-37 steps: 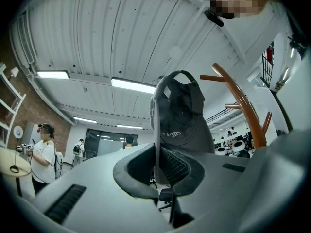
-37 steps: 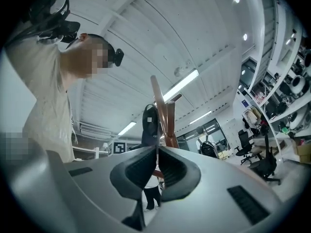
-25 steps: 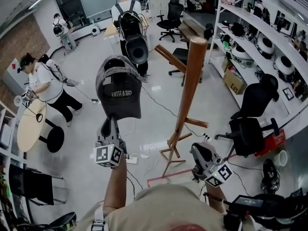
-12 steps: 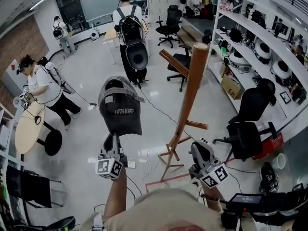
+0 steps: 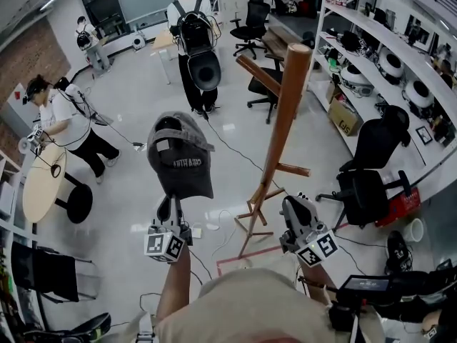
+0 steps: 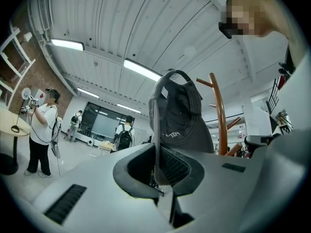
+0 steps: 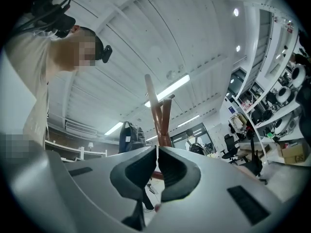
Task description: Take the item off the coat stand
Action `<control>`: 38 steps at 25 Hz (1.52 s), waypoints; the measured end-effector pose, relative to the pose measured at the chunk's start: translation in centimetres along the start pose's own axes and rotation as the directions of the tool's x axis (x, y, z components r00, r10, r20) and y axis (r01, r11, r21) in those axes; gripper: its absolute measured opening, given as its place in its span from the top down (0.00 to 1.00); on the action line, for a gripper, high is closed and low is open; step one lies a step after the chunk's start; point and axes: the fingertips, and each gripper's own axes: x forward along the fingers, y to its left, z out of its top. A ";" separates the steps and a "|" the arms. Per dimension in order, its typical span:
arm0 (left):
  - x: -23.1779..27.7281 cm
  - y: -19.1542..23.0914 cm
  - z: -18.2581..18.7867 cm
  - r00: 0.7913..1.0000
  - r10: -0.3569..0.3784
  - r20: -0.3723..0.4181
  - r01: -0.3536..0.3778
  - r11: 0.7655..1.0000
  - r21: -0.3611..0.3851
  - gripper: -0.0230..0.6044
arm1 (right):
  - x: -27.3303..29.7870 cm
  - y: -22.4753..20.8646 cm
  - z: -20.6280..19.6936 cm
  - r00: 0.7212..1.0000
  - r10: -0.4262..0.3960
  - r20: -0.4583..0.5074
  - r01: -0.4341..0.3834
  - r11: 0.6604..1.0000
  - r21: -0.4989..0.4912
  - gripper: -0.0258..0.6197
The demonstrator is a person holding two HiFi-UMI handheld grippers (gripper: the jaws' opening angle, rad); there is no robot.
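A dark grey cap (image 5: 180, 154) hangs free in the air to the left of the wooden coat stand (image 5: 285, 113), clear of its pegs. My left gripper (image 5: 169, 207) is shut on the cap's brim from below. In the left gripper view the brim is pinched between the pads, the cap (image 6: 182, 120) rises above my left gripper (image 6: 158, 171), and the stand (image 6: 219, 115) is behind it to the right. My right gripper (image 5: 293, 213) is low near the stand's base, shut and empty. In the right gripper view my right gripper (image 7: 157, 161) points at the stand (image 7: 158, 115).
Shelving (image 5: 400, 56) with helmets and boxes lines the right. Black office chairs (image 5: 371, 184) stand to the right of the stand. A person with a backpack (image 5: 191, 41) stands beyond the cap and another (image 5: 68, 131) by a round table (image 5: 43, 184). Cables (image 5: 221, 227) lie on the floor.
My left gripper has come down and a little toward me, carrying the cap lower and away from the stand. My right gripper has hardly moved.
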 end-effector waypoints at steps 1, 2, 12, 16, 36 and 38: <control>-0.1 -0.1 -0.1 1.000 0.002 -0.002 -0.002 1.000 -0.003 0.91 | 0.0 -0.1 0.0 1.000 0.000 0.000 0.000 1.000 0.002 0.93; -0.2 -0.2 -0.4 1.000 0.003 -0.007 -0.003 1.000 -0.008 0.91 | 0.0 -0.2 0.0 1.000 -0.001 -0.001 0.001 1.000 0.005 0.93; -1.7 -2.0 -2.0 1.000 0.022 -0.013 -0.023 0.998 -0.057 0.91 | -0.3 -1.1 -0.1 0.998 0.042 -0.038 -0.041 0.999 0.037 0.93; -2.1 -2.8 -2.1 0.999 0.037 -0.021 -0.039 0.996 -0.085 0.91 | -0.4 -1.5 0.5 0.997 0.058 -0.044 -0.056 0.997 0.044 0.93; -4.8 -9.3 -1.1 0.999 0.041 -0.005 -0.042 0.992 -0.119 0.91 | -6.1 -5.0 4.1 0.998 -0.022 -0.065 0.024 0.999 0.030 0.93; -5.7 -9.9 -1.5 0.999 0.044 -0.023 -0.046 0.992 -0.119 0.91 | -6.8 -4.7 3.8 0.996 -0.026 -0.080 0.030 0.998 0.047 0.93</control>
